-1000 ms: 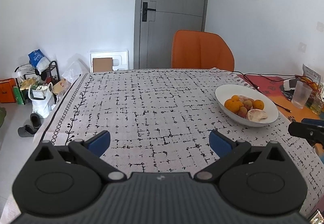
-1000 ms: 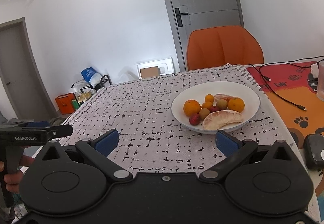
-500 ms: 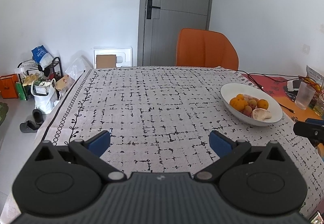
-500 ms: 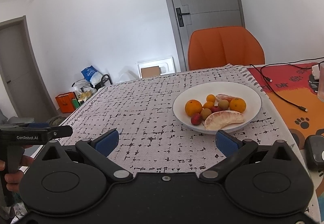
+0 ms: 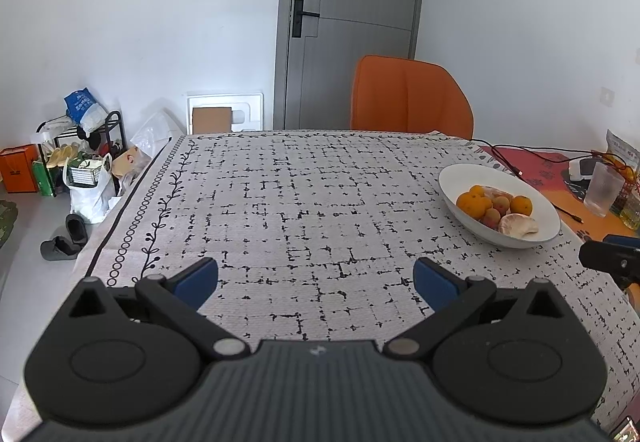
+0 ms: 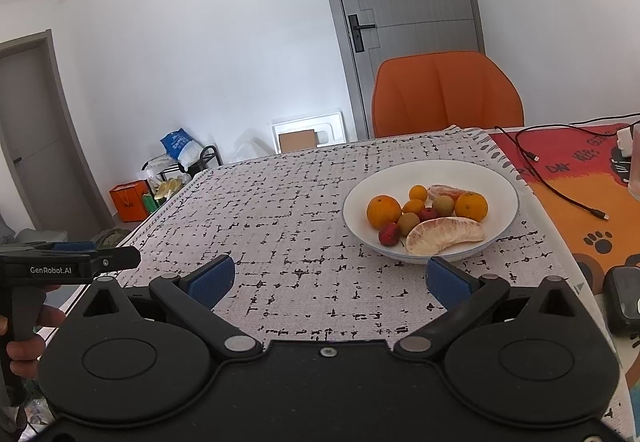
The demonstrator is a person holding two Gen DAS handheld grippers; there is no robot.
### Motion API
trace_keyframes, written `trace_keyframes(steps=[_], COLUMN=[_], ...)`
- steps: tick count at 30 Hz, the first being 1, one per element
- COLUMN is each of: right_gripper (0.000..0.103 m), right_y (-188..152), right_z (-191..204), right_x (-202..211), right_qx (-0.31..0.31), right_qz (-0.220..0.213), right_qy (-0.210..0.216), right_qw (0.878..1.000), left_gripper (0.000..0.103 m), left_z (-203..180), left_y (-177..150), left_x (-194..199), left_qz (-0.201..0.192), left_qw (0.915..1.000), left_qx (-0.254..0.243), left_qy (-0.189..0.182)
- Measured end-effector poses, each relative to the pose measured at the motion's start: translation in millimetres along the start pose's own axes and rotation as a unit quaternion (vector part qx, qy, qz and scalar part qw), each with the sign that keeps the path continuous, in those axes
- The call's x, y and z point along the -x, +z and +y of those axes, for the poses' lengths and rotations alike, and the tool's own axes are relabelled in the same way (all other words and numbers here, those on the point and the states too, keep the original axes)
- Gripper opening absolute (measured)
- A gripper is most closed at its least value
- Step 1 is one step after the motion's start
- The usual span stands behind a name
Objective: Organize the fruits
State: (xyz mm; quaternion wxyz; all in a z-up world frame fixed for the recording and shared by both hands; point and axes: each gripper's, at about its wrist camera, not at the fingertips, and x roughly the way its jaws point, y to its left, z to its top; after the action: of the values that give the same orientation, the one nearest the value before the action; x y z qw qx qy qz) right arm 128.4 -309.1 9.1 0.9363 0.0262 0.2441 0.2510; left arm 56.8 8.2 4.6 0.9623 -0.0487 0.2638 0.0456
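Over the patterned tablecloth [image 5: 304, 202], my left tongs [image 5: 316, 284] spread apart and empty, my right tongs [image 6: 328, 280] likewise apart, white bowl [image 6: 500, 182] of fruit just beyond them.

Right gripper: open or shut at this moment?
Open. The right gripper has its blue pads spread wide with only tablecloth between them.

a home dining room – clothed table [image 5: 304, 202], orange chair [image 5: 408, 98], shoe rack [image 5: 76, 154] by the door [image 5: 352, 22]

White bowl [image 6: 504, 182] of orange and red fruit [image 6: 383, 211] on a black-and-white crackle-patterned tablecloth [image 6: 288, 210]; orange chair [image 6: 446, 92].
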Motion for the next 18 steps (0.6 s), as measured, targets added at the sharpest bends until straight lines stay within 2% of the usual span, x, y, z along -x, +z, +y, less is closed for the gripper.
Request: trace_keyframes(steps=[18], right_gripper=[0.103], right_y=[-0.9], right_z=[2.1], right_x=[-1.7], right_qx=[0.0], right_qz=[0.003], right_qy=[0.002], right_qw=[1.0], left_gripper=[0.103], left_z=[1.0], left_y=[-0.5], left_x=[0.3], left_qz=[0.007], left_qw=[0.9999], left_qx=[0.003], left_qy=[-0.007])
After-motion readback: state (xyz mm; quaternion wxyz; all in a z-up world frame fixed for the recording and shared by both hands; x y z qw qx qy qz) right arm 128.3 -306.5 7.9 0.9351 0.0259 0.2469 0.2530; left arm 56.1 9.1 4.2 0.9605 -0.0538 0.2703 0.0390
